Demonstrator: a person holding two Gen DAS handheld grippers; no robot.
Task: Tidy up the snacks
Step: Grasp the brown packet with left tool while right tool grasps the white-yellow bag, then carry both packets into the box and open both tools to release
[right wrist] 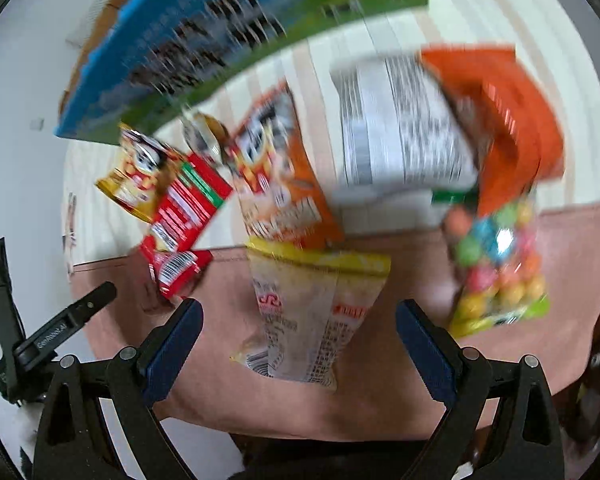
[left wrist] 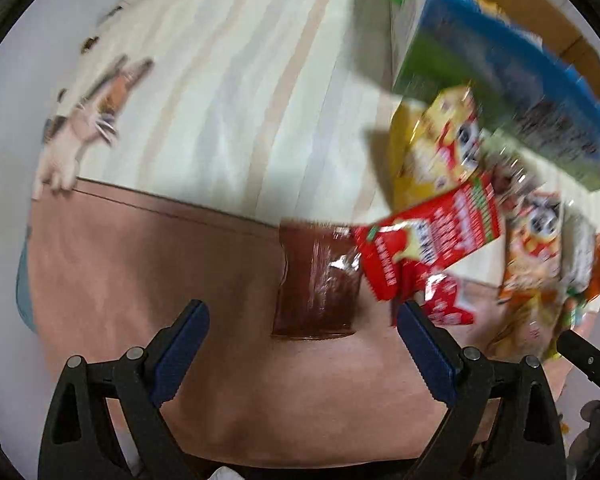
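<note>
Both frames are being blurred by motion. The left gripper (left wrist: 303, 316) is being held wide open and empty over a brown packet (left wrist: 316, 280) on the pink mat (left wrist: 140, 248). The right gripper (right wrist: 299, 316) is likewise being held spread and empty around a yellow-topped packet (right wrist: 312, 312). Snack bags (right wrist: 284, 168) are being shown scattered across the striped cloth (left wrist: 220, 100).

Legible text: "GenRobot.AI" on the black arm of the left claw (right wrist: 68, 320), at 8 o'clock. Snack packet print is blurred, unreadable.
</note>
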